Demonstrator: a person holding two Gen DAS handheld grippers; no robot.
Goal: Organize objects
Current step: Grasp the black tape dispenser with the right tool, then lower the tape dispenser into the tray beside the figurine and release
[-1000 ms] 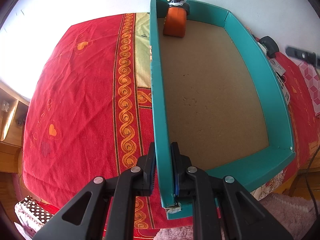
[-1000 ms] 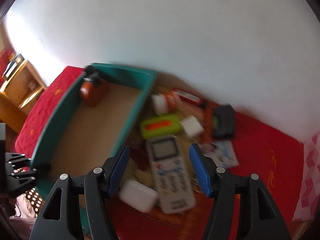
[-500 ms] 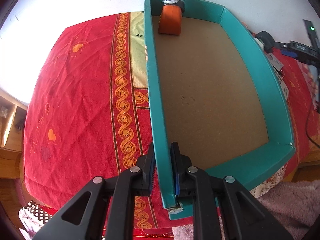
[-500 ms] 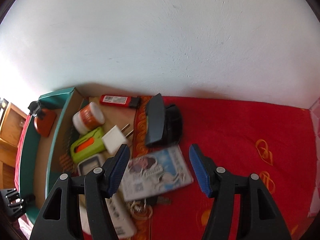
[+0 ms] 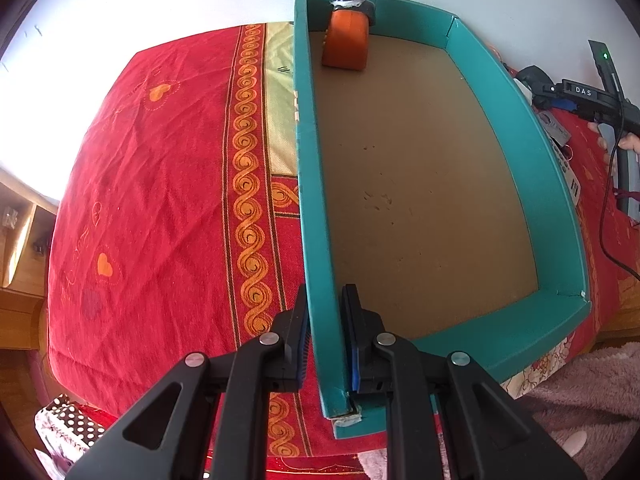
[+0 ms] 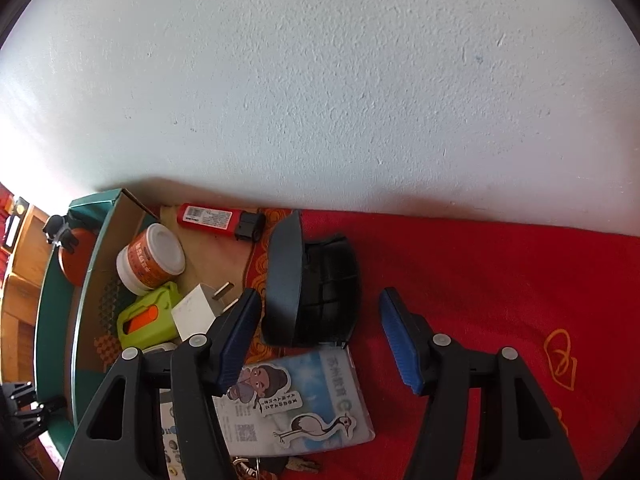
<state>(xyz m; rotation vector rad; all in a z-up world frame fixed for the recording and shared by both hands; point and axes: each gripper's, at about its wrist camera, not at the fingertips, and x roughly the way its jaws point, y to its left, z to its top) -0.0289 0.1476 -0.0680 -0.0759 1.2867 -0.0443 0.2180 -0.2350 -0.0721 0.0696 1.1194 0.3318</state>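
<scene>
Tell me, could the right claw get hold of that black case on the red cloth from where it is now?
Probably yes. The right claw is open and the black case lies just ahead between its fingers, with nothing lying on it.

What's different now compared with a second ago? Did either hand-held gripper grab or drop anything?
Nothing was grabbed or dropped. The right hand-held gripper swung rightward, away from the white remote and teal box, and now hangs open above the black case and the illustrated packet. The left hand-held gripper stayed clamped on the wall of the teal box, and the orange toy remains in its far corner.
</scene>
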